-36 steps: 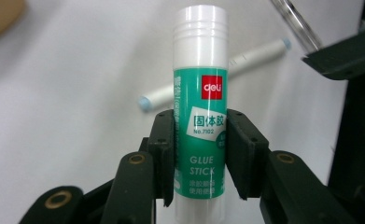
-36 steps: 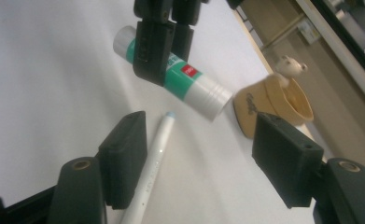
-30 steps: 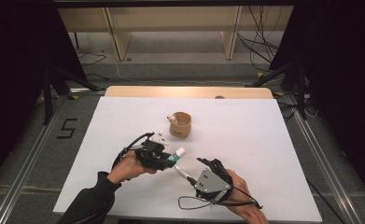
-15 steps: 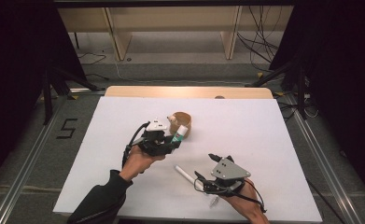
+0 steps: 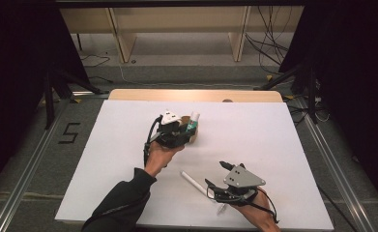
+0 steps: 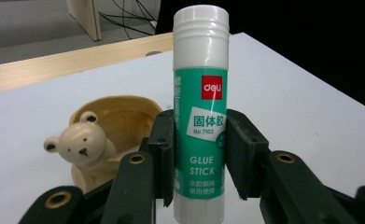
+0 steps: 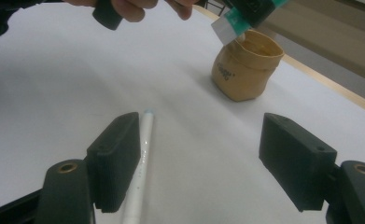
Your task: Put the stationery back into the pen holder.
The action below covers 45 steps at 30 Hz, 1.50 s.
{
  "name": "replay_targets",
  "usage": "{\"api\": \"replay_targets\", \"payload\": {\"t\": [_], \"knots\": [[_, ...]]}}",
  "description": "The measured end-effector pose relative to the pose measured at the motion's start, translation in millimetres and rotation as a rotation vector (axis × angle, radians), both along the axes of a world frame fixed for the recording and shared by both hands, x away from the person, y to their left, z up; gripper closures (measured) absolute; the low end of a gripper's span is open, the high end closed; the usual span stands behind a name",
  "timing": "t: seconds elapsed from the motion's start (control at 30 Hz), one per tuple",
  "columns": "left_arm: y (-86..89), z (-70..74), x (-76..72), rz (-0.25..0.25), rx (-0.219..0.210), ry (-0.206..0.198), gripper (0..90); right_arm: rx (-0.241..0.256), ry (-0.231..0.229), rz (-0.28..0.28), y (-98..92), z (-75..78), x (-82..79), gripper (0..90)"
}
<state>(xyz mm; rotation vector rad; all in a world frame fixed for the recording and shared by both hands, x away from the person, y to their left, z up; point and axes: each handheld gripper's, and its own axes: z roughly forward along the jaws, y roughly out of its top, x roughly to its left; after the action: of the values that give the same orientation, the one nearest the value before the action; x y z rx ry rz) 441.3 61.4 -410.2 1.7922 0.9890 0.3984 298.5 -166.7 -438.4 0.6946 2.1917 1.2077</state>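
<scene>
Glue stick (image 6: 200, 116) above bear cup (image 6: 109, 135), gripper-held.

The white desk (image 5: 283, 145) serves as the landmark. A pale wooden strip (image 5: 196, 94) runs along its far edge. Beyond that strip stand two light wooden legs (image 5: 121, 38) on a grey floor, with black cables (image 5: 268, 29) trailing at the far right. Left of the desk, a black "5" mark (image 5: 69, 132) lies on the floor beside a metal rail (image 5: 27, 169).
</scene>
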Motion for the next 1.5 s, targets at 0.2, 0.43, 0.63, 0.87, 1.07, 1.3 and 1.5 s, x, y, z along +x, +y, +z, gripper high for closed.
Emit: {"api": "replay_targets", "payload": {"t": [0.2,0.43,0.63,0.87,1.07,1.3,1.5], "knots": [[-7.8,0.1,13.5,0.054,-0.028,-0.016,65.2,0.004,0.001,-0.001,-2.5,-1.1,-0.7,30.1],[-13.0,0.1,27.7,0.101,-0.026,-0.03,65.2,0.004,0.002,0.006,-3.1,-2.0,-2.2,30.2],[-17.9,-3.6,35.3,0.129,-0.03,-0.022,65.2,0.007,-0.001,0.005,-4.1,-2.4,-2.6,30.1],[-25.8,-9.1,40.5,0.164,-0.013,-0.035,65.2,0.023,0.004,0.003,-6.1,-1.7,-3.9,29.6],[-28.0,-13.7,43.7,0.186,-0.001,-0.04,65.2,0.026,0.0,0.006,-7.1,-1.4,-4.8,29.2],[-29.7,-17.3,45.6,0.207,0.01,-0.051,65.2,0.026,0.001,0.013,-7.7,-2.0,-5.6,29.1],[-31.6,-20.6,46.3,0.226,0.022,-0.066,65.2,0.027,0.002,0.016,-7.6,-2.5,-6.1,29.2]]}}
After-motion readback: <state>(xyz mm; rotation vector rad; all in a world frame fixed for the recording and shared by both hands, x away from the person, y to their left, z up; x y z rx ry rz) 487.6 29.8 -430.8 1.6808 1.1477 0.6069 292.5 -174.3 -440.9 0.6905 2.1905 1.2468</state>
